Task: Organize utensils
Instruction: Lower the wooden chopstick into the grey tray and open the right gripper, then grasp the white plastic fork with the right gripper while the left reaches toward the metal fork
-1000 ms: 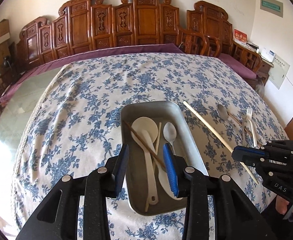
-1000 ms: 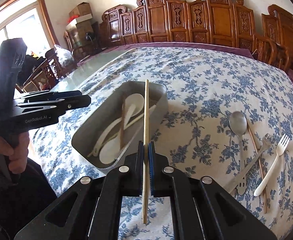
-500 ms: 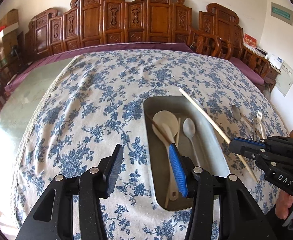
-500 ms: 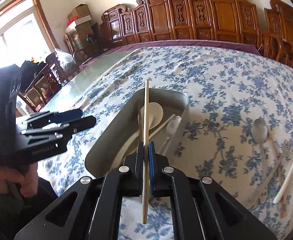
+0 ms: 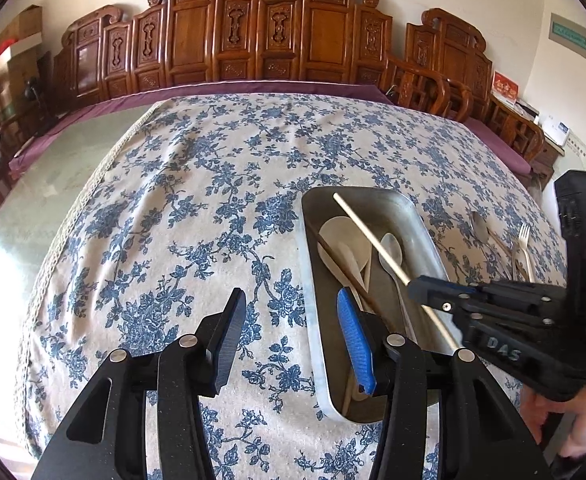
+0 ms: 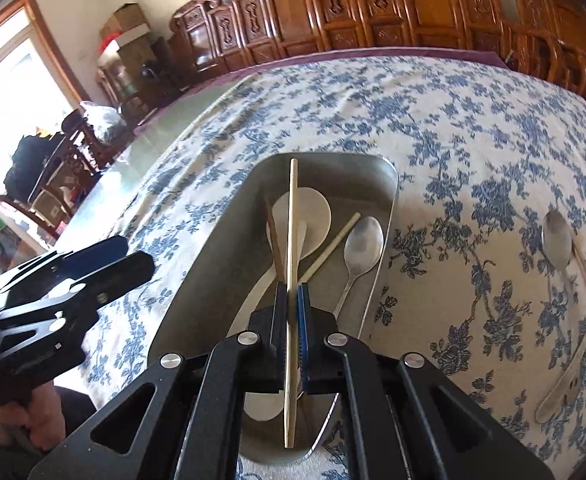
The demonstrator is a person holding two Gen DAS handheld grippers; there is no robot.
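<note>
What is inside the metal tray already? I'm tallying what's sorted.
The metal tray holds white spoons, a metal spoon, a dark chopstick and a pale chopstick. Their lower ends hide behind the right gripper.

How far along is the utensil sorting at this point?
Roughly halfway. Done: white spoons, a metal spoon and two chopsticks lie in the metal tray. In hand: the right gripper holds a pale chopstick above the tray. Left: a spoon, fork and other pieces on the tablecloth. The left gripper is open.

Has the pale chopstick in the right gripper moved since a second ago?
Yes. The chopstick, clamped in the right gripper, has come leftward from beside the tray to over it.
</note>
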